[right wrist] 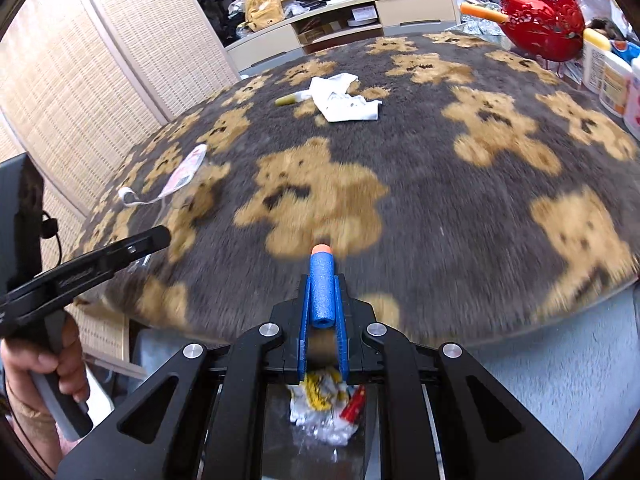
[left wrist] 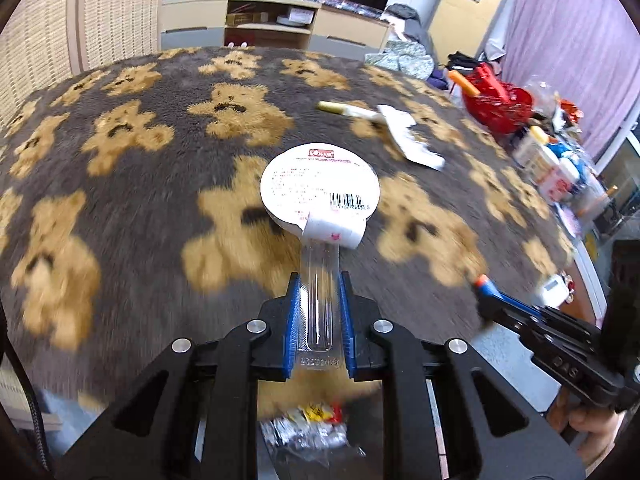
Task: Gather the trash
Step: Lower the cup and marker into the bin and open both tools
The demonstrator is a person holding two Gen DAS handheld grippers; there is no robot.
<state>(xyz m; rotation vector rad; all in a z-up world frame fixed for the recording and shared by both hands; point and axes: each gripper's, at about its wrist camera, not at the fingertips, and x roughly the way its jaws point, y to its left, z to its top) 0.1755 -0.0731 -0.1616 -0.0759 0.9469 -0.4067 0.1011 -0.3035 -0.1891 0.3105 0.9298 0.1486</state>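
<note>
- The left gripper (left wrist: 319,312) pinches a clear plastic package (left wrist: 318,304) by its long flat tail, so the round white labelled lid (left wrist: 319,188) sticks out ahead of the fingertips, clear of the bear-print blanket (left wrist: 140,184). Holding it by the tail looks like a carrying grip: the bulky end hangs free and can simply fall when the grip is let go.
- Its blue pads (left wrist: 294,320) are pressed close on both sides of the tail, with only the plastic between them.
- The right gripper (right wrist: 323,300) clamps a blue foam dart (right wrist: 321,288) lengthwise, the orange tip pointing forward past the fingertips and the hollow end toward the camera.
- Its fingers (right wrist: 305,320) are nearly together, spread only by the dart's width.
- Below and behind both grippers lies a heap of crumpled wrappers (right wrist: 324,412), probably the collecting spot; both tools appear poised at the blanket's near edge above it, likely ready to drop.
- Well ahead of the right gripper, a crumpled white paper (right wrist: 344,98) lies touching a yellow-capped marker (right wrist: 294,98), both still on the blanket.
</note>
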